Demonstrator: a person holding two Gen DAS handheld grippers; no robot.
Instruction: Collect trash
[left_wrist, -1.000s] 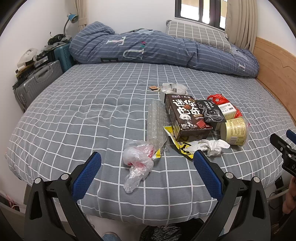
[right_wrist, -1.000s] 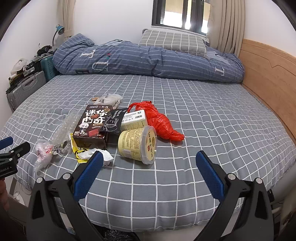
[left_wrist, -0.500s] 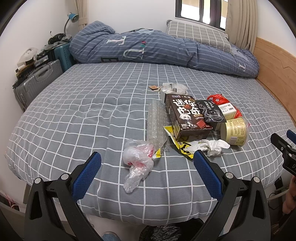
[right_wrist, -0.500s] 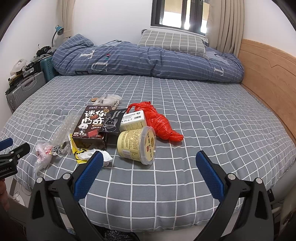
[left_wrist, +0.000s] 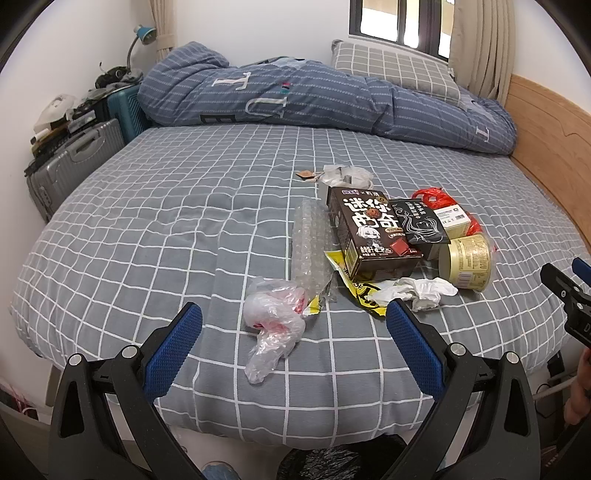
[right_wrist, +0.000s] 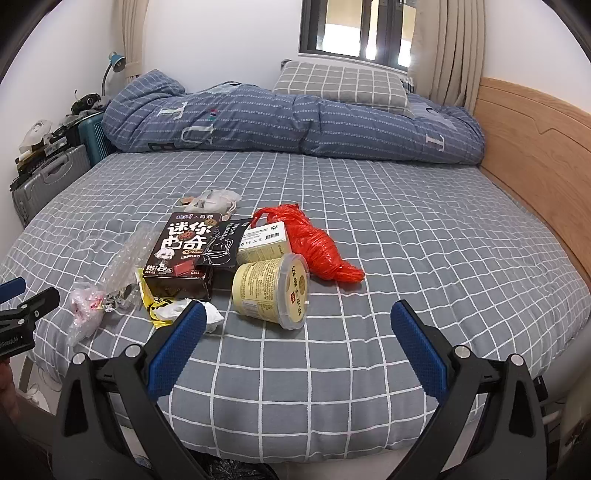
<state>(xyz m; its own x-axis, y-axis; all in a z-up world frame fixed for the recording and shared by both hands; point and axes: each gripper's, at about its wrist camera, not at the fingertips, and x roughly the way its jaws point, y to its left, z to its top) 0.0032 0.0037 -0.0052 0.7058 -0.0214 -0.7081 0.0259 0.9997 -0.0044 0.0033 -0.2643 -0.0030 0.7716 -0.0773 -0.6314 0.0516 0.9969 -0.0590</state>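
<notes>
The left gripper (left_wrist: 293, 325) fills the bottom of its own view, its two blue-padded fingers (left_wrist: 173, 354) spread wide with nothing between them. The right gripper (right_wrist: 295, 325) sits the same way — fingers (right_wrist: 419, 350) wide apart, holding nothing. Each gripper's tip shows at the edge of the other's view — with part of a hand (left_wrist: 580, 391) at lower right.

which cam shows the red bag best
The right wrist view: the red bag lies almost fully exposed beside the tub. In the left wrist view only scraps of it peek out behind the boxes.
</notes>
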